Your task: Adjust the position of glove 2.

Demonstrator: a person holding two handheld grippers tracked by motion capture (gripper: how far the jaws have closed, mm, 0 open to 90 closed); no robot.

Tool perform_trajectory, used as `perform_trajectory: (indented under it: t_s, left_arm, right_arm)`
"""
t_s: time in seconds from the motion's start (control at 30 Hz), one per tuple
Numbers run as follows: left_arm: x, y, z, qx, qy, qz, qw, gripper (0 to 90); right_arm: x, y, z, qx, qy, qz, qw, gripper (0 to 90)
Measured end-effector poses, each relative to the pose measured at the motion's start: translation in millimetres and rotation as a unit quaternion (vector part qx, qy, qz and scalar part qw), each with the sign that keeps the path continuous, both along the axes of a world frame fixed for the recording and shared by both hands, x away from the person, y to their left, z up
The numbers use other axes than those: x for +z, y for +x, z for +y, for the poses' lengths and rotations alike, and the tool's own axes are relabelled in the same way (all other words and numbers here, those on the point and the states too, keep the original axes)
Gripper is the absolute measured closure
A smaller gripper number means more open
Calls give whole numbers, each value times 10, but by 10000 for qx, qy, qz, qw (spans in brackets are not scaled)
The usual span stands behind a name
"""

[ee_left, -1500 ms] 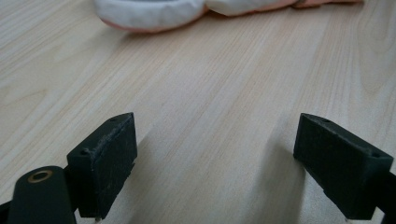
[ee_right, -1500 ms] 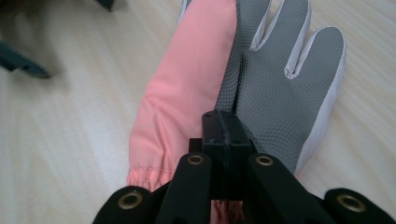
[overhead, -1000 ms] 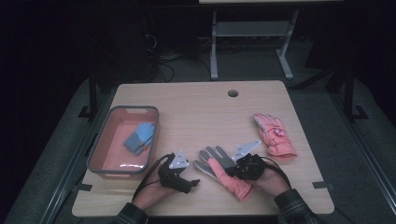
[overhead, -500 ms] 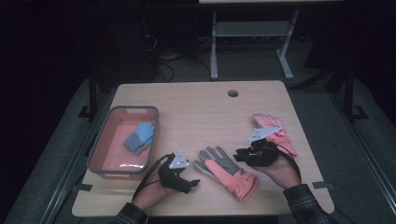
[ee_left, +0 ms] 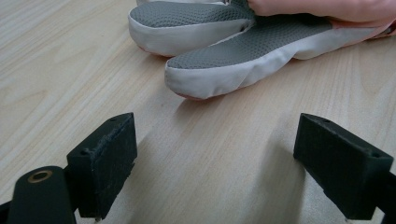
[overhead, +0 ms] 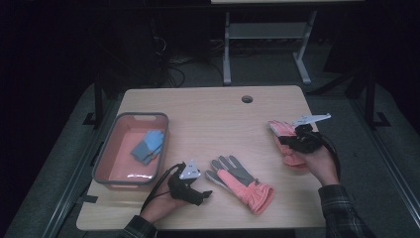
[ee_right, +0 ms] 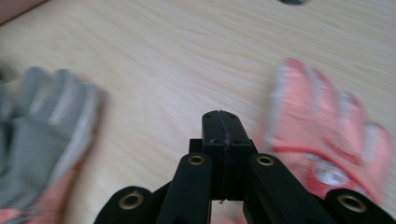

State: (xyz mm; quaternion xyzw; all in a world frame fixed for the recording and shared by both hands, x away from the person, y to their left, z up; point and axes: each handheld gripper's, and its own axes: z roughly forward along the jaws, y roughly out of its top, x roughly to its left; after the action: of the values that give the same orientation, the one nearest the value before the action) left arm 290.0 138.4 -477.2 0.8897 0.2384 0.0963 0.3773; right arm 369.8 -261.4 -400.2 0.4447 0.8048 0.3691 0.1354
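Centrally, palm-up glove lies diagonal, fingers toward far-left; left claw wide open, right claw closed, empty.

Two black block-shaped jaws of the left gripper rise from the bottom edge, set wide apart with bare light wood-grain tabletop between them and nothing held. Ahead of the jaws, apart from them, lie the fingers of a glove with grey textured palm fabric, white edging and pink backing, resting flat on the tabletop. Two fingertips point toward the left, one overlapping behind the other.
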Motion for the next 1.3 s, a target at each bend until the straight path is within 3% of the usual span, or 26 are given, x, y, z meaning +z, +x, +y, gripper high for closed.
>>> perform_trajectory:
  t_s: [0.1, 0.27, 0.4, 0.53, 0.8, 0.93, 1.17, 1.23, 1.3]
  left_arm:
    - [0, 0, 0, 0, 2, -2, 10000, 126]
    - [0, 0, -2, 4, -4, -1, 10000, 126]
    - [-1, 0, -2, 5, -7, 0, 10000, 126]
    - [-1, 0, -1, 4, -4, -1, 10000, 126]
    - [-1, 0, -2, 6, -7, 0, 10000, 126]
    - [0, 0, -1, 5, -6, 1, 10000, 126]
    - [0, 0, -1, 4, -4, -1, 10000, 126]
    - [0, 0, -1, 4, -5, 0, 10000, 126]
    - [0, 0, -1, 4, -6, -1, 10000, 126]
  right_arm:
    - [-86, 102, -196, -383, -85, 54, 9992, 899]
    - [-264, 223, -280, -713, -383, 145, 9966, 900]
    - [-449, 284, -270, -705, -468, 291, 9960, 899]
    - [-496, 266, -267, -588, -560, 229, 9964, 900]
    - [-495, 192, -119, -44, -507, 248, 9984, 900]
    - [-485, 127, 34, 410, -427, 284, 9978, 900]
    - [-472, 43, 345, 1259, -388, 266, 9909, 900]
    - [-469, 33, 384, 1343, -374, 289, 9898, 900]
    - [-469, 17, 485, 1665, -365, 245, 9851, 900]
